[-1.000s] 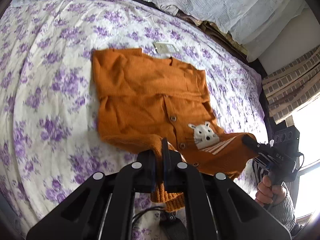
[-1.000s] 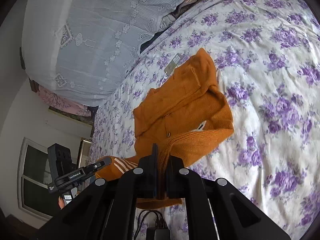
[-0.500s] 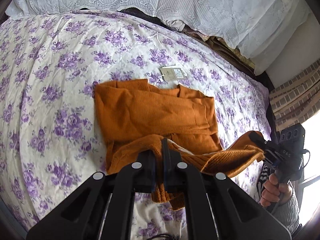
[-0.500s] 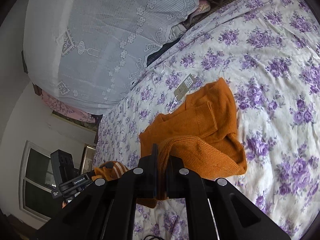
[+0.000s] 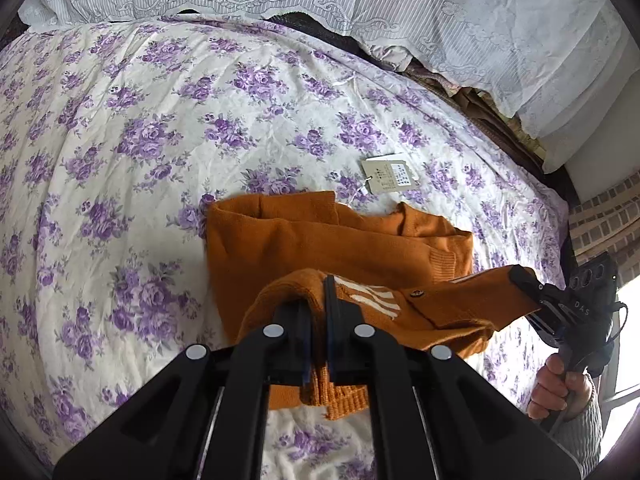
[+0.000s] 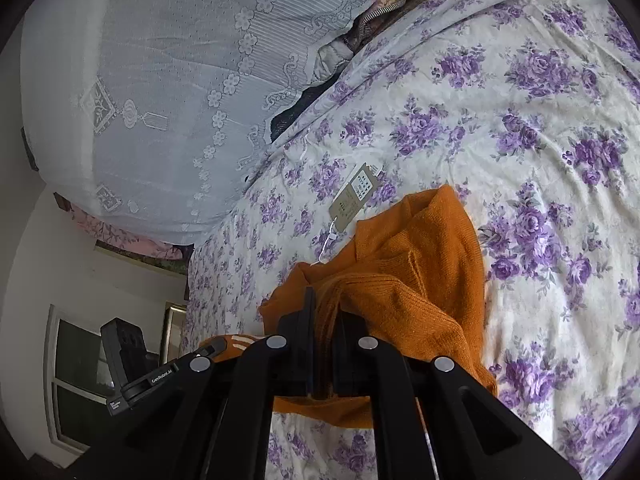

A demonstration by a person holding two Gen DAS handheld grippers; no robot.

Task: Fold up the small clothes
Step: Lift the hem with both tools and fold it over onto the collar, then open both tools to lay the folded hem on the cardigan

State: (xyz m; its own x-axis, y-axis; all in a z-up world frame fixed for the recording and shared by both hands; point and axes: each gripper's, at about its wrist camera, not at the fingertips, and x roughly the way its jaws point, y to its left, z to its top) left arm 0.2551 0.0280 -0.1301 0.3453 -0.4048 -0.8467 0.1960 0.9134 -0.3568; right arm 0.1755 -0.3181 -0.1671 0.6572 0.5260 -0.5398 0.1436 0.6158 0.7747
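Observation:
A small orange knit cardigan (image 5: pixel 340 240) lies on the flowered bedsheet (image 5: pixel 140 128), its lower half lifted and carried over its upper half. My left gripper (image 5: pixel 318 292) is shut on one bottom corner of the hem; ribbed edge hangs below the fingers. In the same view my right gripper (image 5: pixel 520 276) is at the right, shut on the other bottom corner, with white stripes and a button showing on the raised fold. In the right wrist view the right gripper (image 6: pixel 324 304) pinches orange knit (image 6: pixel 420 264), and the left gripper (image 6: pixel 212 348) shows at lower left holding striped cloth.
A paper hang tag (image 5: pixel 390 176) on a string lies on the sheet just beyond the collar. White lace-covered pillows or bedding (image 5: pixel 360 0) run along the far side. A hand (image 5: pixel 560 384) grips the right tool near a window and brick-pattern wall (image 5: pixel 600 220).
Both grippers have carried the cardigan's bottom hem up and toward the collar. The buttons and the animal patch on the front are now covered by the fold.

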